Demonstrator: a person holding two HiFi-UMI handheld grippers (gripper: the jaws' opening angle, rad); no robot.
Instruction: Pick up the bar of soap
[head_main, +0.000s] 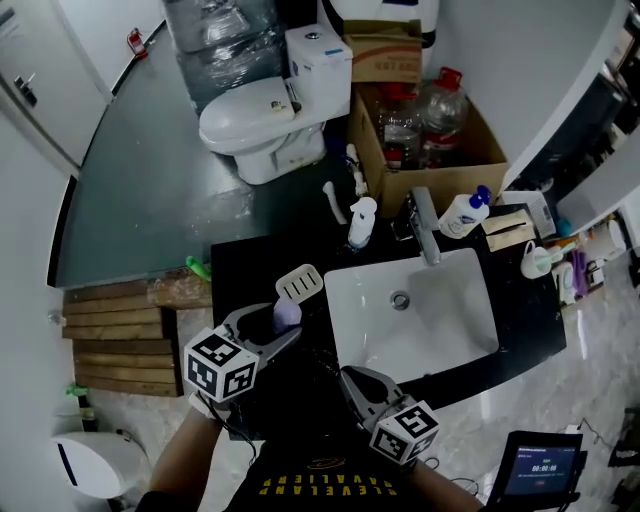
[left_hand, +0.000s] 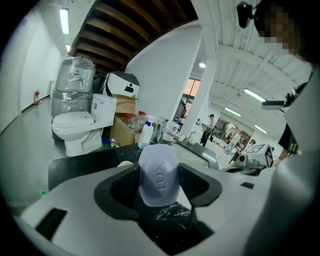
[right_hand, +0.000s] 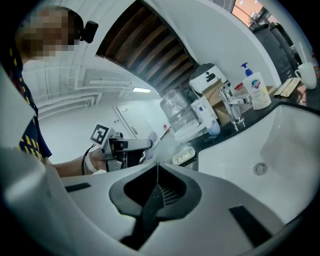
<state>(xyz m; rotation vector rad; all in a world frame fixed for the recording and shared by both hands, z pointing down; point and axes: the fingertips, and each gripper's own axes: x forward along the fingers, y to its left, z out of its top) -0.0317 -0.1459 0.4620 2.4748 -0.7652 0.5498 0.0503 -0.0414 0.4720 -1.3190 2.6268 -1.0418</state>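
Head view shows two hand-held grippers, one in each hand. The left hand-held gripper (head_main: 288, 318) is clenched on the one bar of soap (head_main: 287, 313), pale lilac, which sits over the black tabletop (head_main: 240, 265) just in front of a single slotted soap dish (head_main: 298, 283) and left of the white sink (head_main: 455, 305). The left gripper view has the bar standing on end between the jaws, stamped lettering facing the camera. The right hand-held gripper (right_hand: 156, 170) holds nothing, its jaws pressed together, near the tabletop's front edge below the sink. Behind the sink stand one tap (head_main: 425, 225) and two white bottles, a pump bottle (head_main: 463, 213) and a smaller one (head_main: 361, 222). One toilet (head_main: 265, 115) stands beyond, on the floor.
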